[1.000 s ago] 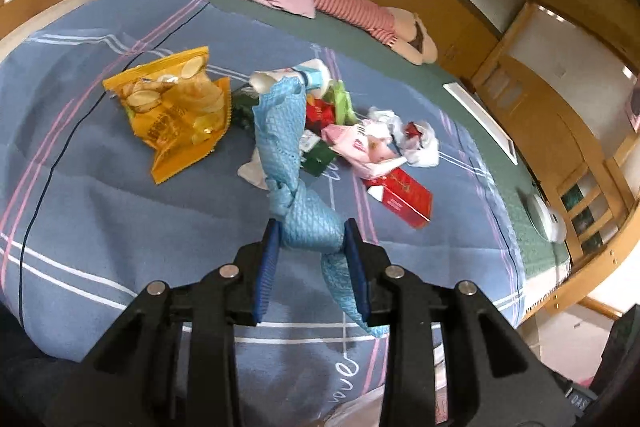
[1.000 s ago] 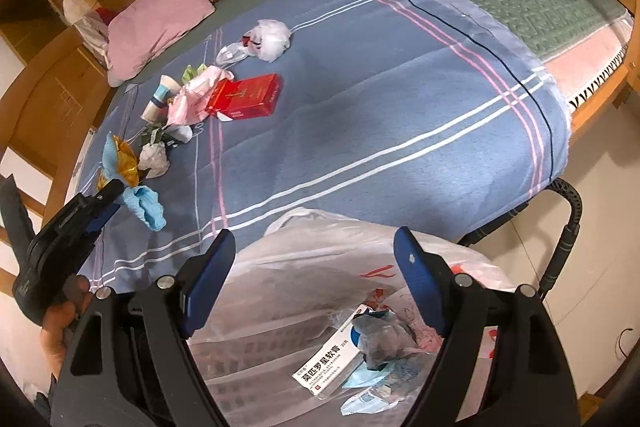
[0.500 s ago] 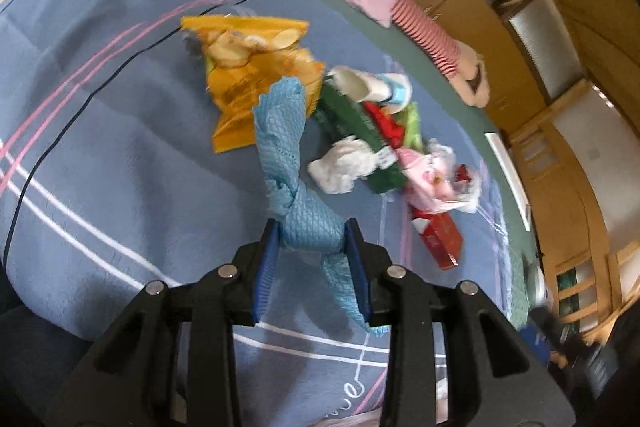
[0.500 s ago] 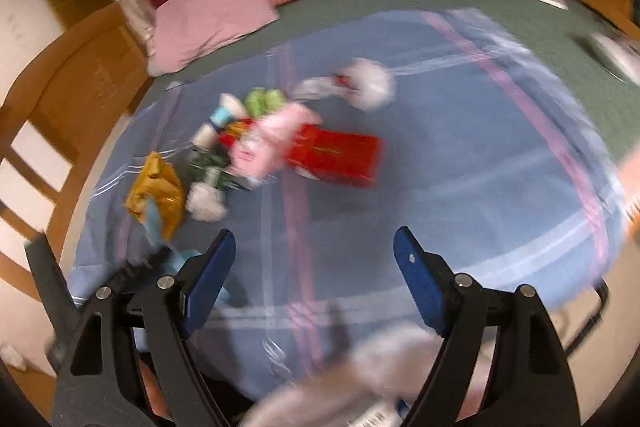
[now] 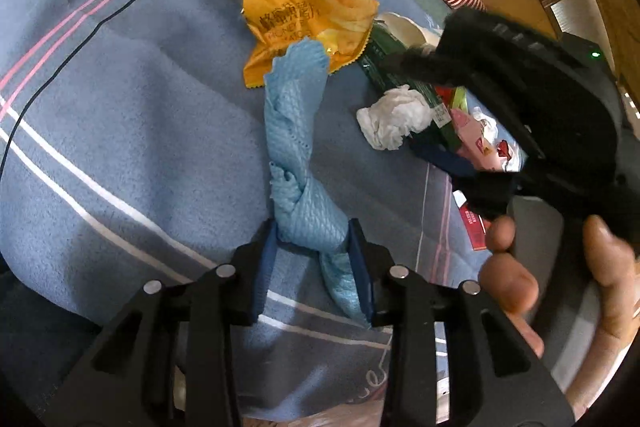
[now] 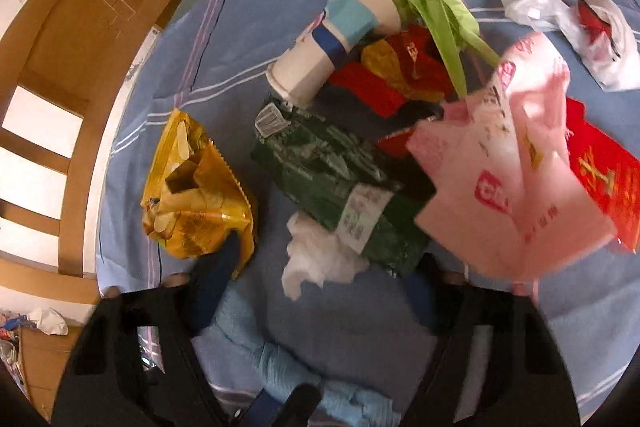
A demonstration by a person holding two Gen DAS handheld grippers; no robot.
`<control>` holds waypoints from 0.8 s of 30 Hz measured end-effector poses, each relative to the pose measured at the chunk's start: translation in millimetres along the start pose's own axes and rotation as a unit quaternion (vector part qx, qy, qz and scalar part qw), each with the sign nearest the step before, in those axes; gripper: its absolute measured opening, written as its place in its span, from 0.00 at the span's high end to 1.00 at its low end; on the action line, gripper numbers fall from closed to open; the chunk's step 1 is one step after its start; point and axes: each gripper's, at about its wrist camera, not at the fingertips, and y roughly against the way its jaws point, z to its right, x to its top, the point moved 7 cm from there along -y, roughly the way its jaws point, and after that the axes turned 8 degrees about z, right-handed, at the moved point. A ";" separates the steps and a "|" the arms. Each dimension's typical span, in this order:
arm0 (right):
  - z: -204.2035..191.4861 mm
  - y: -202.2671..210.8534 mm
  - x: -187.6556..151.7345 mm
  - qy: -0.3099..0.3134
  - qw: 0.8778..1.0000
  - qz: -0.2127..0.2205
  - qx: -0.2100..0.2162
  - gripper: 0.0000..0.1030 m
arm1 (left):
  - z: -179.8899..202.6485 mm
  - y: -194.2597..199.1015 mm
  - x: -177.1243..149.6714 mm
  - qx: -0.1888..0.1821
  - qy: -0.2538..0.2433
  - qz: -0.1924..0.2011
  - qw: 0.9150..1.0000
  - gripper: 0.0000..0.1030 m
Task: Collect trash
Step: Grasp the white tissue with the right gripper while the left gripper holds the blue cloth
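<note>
Left gripper [image 5: 314,259]: jaws clamped on a twisted light-blue mesh cloth [image 5: 294,131], which stands up from between the pads and runs ahead over the blue striped blanket [image 5: 120,131]. Its tail hangs down past the right pad. Beyond the cloth's far tip lies a crumpled yellow chip bag [image 5: 304,11].

To the right of these fingers lies a crumpled white tissue wad [image 5: 394,121] against a dark green foil packet [image 5: 384,71].

Right gripper [image 6: 316,291]: blurred in its own view. Its jaws have just been closing and stand apart, gripping nothing. The white tissue wad [image 6: 316,259] lies between and just ahead of the fingers; whether a pad touches it cannot be told. The left finger [image 6: 212,279] overlaps the near edge of the yellow chip bag [image 6: 196,195]. Ahead of the tissue sits the green foil packet [image 6: 340,183], with a tipped white paper cup with blue bands [image 6: 332,39] beyond it. A pink printed plastic bag [image 6: 508,163] lies ahead of the right finger and covers part of a red box [image 6: 600,179].

In the left wrist view the right gripper's black body [image 5: 532,99] and the hand [image 5: 560,287] holding it hide most of the pile on the right.
</note>
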 end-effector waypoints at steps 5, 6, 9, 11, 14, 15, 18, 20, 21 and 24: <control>17.1 26.1 -6.4 0.012 1.000 0.010 0.020 0.78 | -1.9 0.9 2.3 -0.001 0.002 0.001 1.000 0.63; 22.5 40.2 -10.0 0.016 0.999 0.021 0.026 0.79 | -2.7 1.1 2.7 -0.001 0.003 0.002 1.000 0.63; 41.3 79.1 -28.9 0.024 0.998 0.050 0.029 0.79 | -1.5 3.0 3.6 -0.002 -0.006 0.006 1.000 0.64; 55.6 101.2 -46.1 0.018 0.997 0.065 0.032 0.79 | 2.2 5.0 3.2 0.001 -0.020 0.010 1.000 0.65; 87.2 129.7 -75.0 -0.003 0.997 0.079 0.024 0.79 | 9.1 6.0 3.4 0.002 -0.033 0.015 0.999 0.65; 95.8 135.6 -82.5 -0.011 0.996 0.081 0.019 0.79 | 11.4 7.3 3.7 0.004 -0.039 0.019 0.999 0.65; 121.1 157.6 -103.6 -0.029 0.995 0.100 0.000 0.79 | 17.2 13.4 5.2 0.006 -0.057 0.036 0.998 0.66; 129.0 171.9 -113.9 -0.030 0.992 0.118 -0.016 0.79 | 24.6 19.8 6.0 0.000 -0.080 0.051 0.996 0.66; 130.7 177.8 -116.5 -0.031 0.991 0.128 -0.020 0.79 | 29.5 22.9 6.2 -0.001 -0.096 0.060 0.994 0.66; 129.0 193.7 -123.3 -0.023 0.987 0.156 -0.027 0.79 | 43.7 31.6 4.1 0.002 -0.143 0.083 0.986 0.66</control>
